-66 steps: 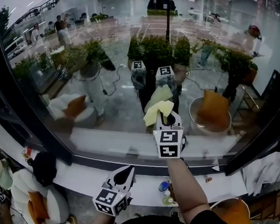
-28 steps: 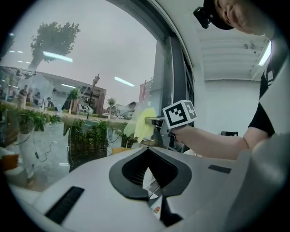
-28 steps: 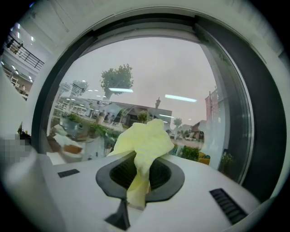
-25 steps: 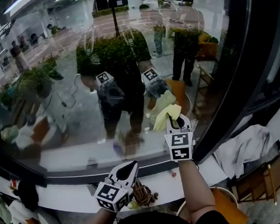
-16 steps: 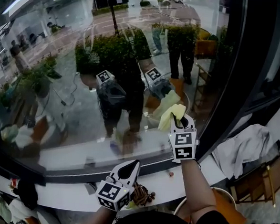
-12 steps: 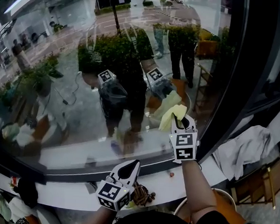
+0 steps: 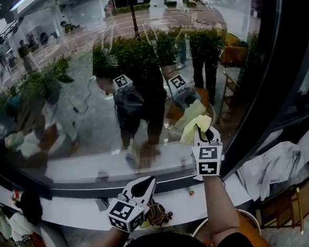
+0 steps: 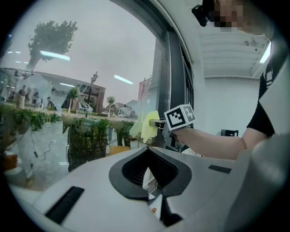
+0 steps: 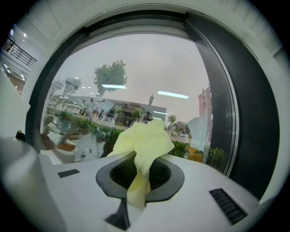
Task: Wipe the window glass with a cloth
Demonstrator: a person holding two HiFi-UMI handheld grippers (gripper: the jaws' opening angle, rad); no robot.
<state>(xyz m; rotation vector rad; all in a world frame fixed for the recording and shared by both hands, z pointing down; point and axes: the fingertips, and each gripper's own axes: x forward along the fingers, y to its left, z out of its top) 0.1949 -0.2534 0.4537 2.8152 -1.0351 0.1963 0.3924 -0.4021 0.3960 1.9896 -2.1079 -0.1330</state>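
My right gripper point(image 7: 200, 130) is shut on a pale yellow cloth point(image 7: 195, 127) and presses it against the window glass point(image 7: 93, 89) close to the dark right frame point(image 7: 256, 101). In the right gripper view the yellow cloth point(image 9: 141, 145) bunches out of the shut jaws toward the glass point(image 9: 136, 81). My left gripper point(image 7: 146, 184) hangs low over the white sill point(image 7: 85, 205), shut and holding nothing. From the left gripper view the cloth point(image 8: 145, 127) and the right gripper's marker cube point(image 8: 180, 117) appear ahead, against the pane.
A brown tangle of cord point(image 7: 157, 214) and a small red bit point(image 7: 191, 192) lie on the sill. A grey-white cloth point(image 7: 275, 166) drapes at the right, above an orange basin point(image 7: 242, 227). Plants and people show through the glass.
The right gripper with the cloth has slid a little rightward and down along the glass. The view has shifted toward the right end of the window. The left gripper stays low.
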